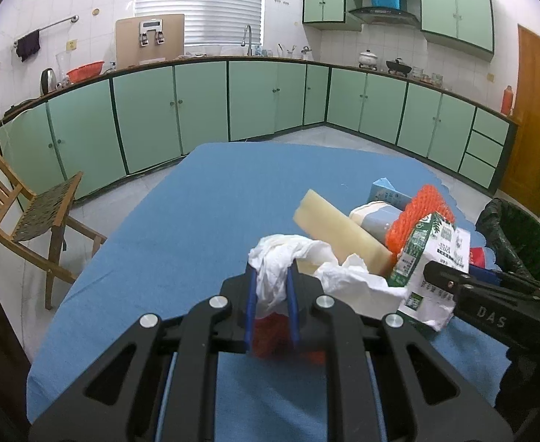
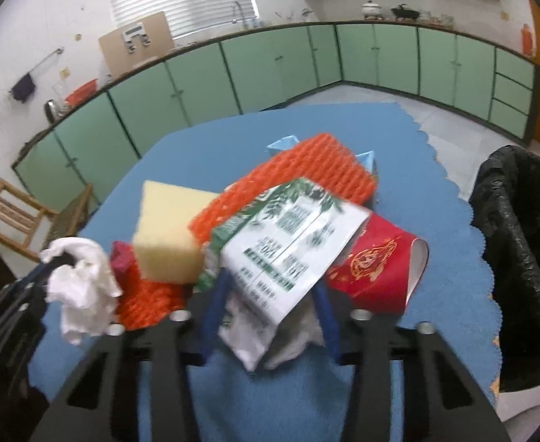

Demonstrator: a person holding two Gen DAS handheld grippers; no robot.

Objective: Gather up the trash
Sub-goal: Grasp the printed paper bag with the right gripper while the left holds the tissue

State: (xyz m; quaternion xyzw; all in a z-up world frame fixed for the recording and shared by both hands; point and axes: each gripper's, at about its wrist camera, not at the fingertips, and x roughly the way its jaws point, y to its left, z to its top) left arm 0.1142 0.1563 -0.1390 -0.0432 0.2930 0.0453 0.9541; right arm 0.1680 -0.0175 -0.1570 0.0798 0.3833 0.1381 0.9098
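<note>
The left gripper (image 1: 272, 287) pinches a crumpled white tissue (image 1: 282, 261) between its narrow blue pads. The right gripper (image 2: 270, 305) holds a green-and-white milk carton (image 2: 288, 250) between its fingers. Around them, trash is piled on the blue tablecloth (image 1: 159, 258): a yellow sponge (image 2: 170, 232), orange foam netting (image 2: 306, 173), a red paper cup (image 2: 376, 276) on its side. A bin lined with a black bag (image 2: 520, 258) stands just beside the table's right edge. Green cabinets (image 1: 196, 103) line the far walls.

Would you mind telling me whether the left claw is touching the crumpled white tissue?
Touching. The left wrist view shows the left claw with its blue pads pinched onto the crumpled white tissue, which bunches out above the fingertips.
</note>
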